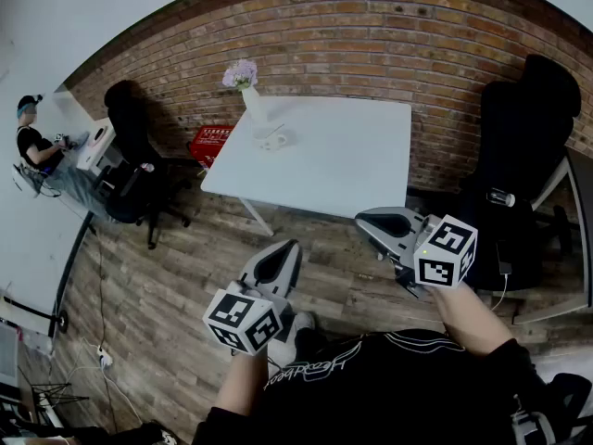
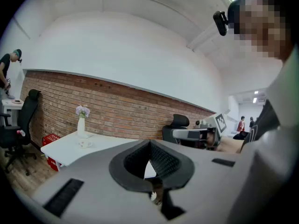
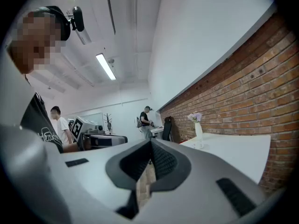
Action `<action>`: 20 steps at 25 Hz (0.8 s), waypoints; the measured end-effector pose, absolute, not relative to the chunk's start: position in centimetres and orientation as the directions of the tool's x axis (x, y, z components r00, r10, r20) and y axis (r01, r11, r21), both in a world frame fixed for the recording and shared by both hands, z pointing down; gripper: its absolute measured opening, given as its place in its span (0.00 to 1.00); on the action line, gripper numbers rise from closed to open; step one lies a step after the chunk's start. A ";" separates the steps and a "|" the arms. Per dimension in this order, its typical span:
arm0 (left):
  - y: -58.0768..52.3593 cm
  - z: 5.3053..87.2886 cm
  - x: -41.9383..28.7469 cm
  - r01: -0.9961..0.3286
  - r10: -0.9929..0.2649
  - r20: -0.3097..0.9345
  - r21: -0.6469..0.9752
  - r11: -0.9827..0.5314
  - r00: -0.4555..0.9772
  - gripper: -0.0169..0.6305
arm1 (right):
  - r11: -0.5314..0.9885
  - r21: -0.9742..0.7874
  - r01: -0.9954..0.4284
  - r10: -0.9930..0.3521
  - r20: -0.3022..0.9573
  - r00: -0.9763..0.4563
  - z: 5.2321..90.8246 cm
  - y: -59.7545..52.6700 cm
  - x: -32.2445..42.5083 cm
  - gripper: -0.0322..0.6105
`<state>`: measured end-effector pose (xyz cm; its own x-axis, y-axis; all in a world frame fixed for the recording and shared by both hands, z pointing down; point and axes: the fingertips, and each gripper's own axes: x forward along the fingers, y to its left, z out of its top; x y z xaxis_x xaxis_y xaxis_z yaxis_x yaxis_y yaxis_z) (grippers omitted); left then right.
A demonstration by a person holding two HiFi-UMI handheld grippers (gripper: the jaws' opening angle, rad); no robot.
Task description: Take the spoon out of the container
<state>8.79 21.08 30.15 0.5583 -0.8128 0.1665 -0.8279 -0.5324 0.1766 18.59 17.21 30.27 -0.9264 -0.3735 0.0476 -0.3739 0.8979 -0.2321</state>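
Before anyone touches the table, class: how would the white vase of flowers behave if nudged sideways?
The vase looks tall and narrow, so it would probably tip rather than slide. The flowers sit high, likely making it top-heavy. It stands near a corner of the table, so a fall could break it.

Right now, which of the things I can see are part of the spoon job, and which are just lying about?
For the job:
white cup on the white table; the spoon is too small to make out
left gripper and right gripper, both shut and empty

Lying about:
vase of flowers
red crate
black office chair
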 end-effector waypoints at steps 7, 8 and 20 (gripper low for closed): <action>21.4 30.8 8.3 -0.837 -0.820 0.179 0.177 -0.518 0.544 0.03 | 0.893 -0.220 -0.394 -0.387 0.073 -0.919 30.9 17.3 18.7 0.05; 21.4 30.9 8.3 -0.839 -0.821 0.181 0.177 -0.514 0.541 0.03 | 0.891 -0.220 -0.396 -0.389 0.074 -0.918 31.0 17.3 18.7 0.04; 20.5 32.3 7.0 -0.882 -0.858 0.214 0.188 -0.433 0.467 0.03 | 0.857 -0.241 -0.455 -0.440 0.117 -0.891 32.6 16.0 20.0 0.05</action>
<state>7.04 20.49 32.33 0.4667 -0.8582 0.2138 -0.8818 -0.4328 0.1876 19.97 16.00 32.56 -0.8905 -0.4397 0.1170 -0.4549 0.8574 -0.2406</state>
